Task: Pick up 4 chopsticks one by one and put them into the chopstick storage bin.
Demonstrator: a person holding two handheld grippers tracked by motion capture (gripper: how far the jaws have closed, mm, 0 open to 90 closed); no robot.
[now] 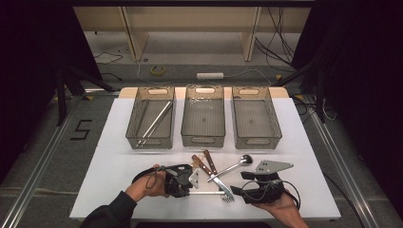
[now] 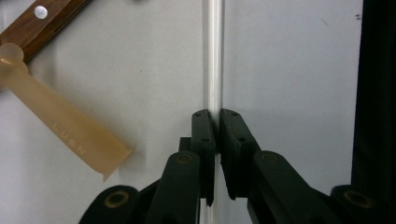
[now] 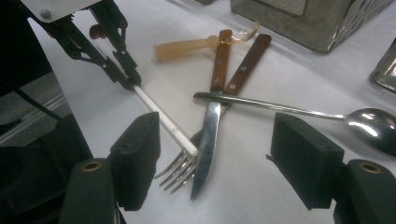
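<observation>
Amber spatula point(image 2: 60, 133): "LUSN" embossed, left of frame
Floor point(image 1: 81, 129): black "5" marking, left
Table point(image 1: 294, 142): white
Left gripper point(image 2: 217, 116): fingers clamp the white fork handle point(image 2: 215, 56)
Right gripper point(image 3: 212, 158): fingers wide

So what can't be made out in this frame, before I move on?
- Fork: in the left gripper view, its tines are cut off past the top edge and its handle end is hidden behind the left gripper.
- Knife blades: in the high view, too small to separate where they cross under the spoon.
- Left bin: the two long metal pieces inside are too small to identify.
</observation>
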